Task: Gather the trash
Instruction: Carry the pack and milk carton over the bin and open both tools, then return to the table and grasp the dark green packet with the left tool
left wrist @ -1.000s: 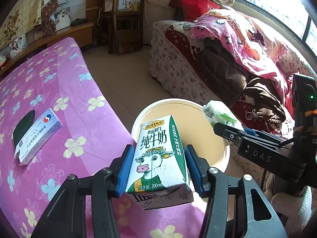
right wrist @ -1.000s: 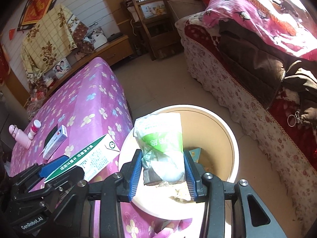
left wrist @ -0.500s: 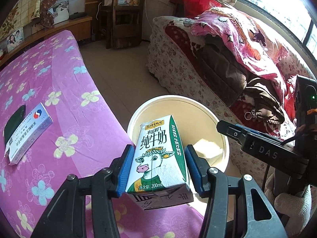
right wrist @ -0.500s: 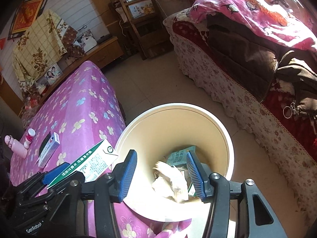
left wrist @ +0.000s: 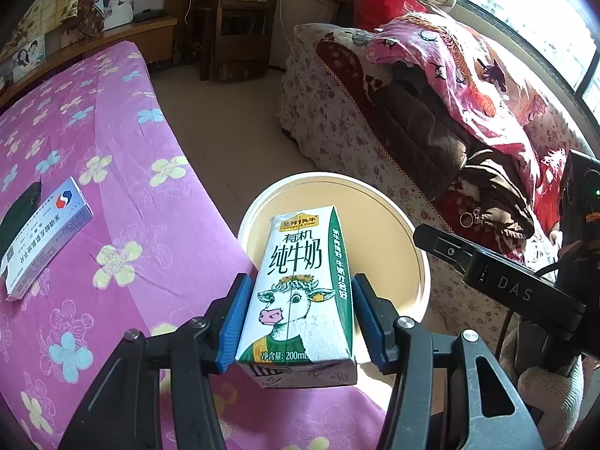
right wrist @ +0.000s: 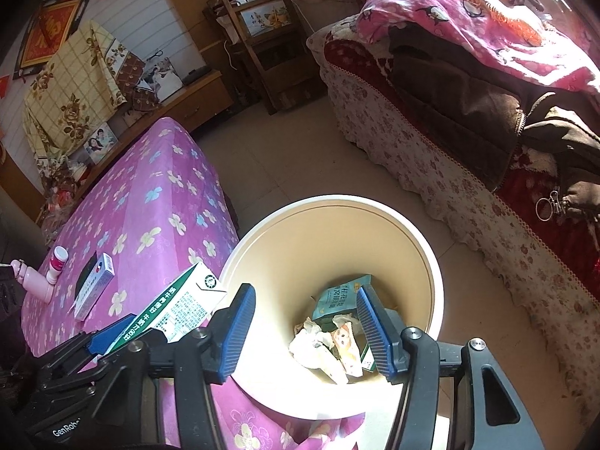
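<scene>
Above near-left rim of round cream plastic bin (right wrist: 431, 258): left tongs (left wrist: 298, 317) pinch green-white milk carton (left wrist: 300, 292). Advance carton past rim, then release. Right tongs (right wrist: 305, 332) spread, empty, over bin.

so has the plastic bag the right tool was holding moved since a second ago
Yes. It has left the right tool, whose fingers now stand open over the cream bin, and it dropped down inside; pale wrappers lie at the bottom.

A green-and-white milk carton (left wrist: 300, 288) with a cartoon cow stands upright at lower centre, before the cream trash bucket (left wrist: 420, 247) holding wrappers (right wrist: 333, 333).
</scene>
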Motion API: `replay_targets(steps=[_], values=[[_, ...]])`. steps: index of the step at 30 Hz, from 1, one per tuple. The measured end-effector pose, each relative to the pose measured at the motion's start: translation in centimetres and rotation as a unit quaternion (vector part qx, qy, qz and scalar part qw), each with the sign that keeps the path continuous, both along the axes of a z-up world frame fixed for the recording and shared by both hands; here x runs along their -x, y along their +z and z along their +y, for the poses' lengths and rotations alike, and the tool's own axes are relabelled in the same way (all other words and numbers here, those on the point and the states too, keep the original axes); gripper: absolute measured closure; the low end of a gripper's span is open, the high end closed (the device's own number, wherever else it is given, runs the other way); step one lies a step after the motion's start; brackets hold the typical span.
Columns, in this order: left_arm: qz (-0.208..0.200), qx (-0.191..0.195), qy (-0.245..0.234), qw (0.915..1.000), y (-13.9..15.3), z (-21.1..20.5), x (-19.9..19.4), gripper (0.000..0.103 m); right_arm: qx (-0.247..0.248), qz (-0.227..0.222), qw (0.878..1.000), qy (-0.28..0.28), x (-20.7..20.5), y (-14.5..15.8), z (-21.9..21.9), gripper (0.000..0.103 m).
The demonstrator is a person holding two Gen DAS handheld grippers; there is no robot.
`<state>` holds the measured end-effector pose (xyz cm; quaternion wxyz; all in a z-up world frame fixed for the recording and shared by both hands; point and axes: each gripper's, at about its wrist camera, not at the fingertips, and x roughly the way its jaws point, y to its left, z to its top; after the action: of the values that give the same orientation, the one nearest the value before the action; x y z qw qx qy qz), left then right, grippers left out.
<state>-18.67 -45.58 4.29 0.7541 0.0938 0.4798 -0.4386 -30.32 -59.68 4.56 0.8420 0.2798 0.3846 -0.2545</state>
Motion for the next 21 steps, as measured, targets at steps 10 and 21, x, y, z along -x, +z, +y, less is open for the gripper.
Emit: replay_targets(steps=[10,21], values=[[0.0,0.007,-0.008,0.9999,0.5,0.1,0.5,0.043,-0.001,-0.008,1.0,-0.006,0.2,0.2,-0.2,0.043],[-0.021,-0.004,0.0,0.9998,0.9,1.6,-0.1,0.043,0.002,-0.003,1.0,0.008,-0.3,0.2,0.4,0.043]])
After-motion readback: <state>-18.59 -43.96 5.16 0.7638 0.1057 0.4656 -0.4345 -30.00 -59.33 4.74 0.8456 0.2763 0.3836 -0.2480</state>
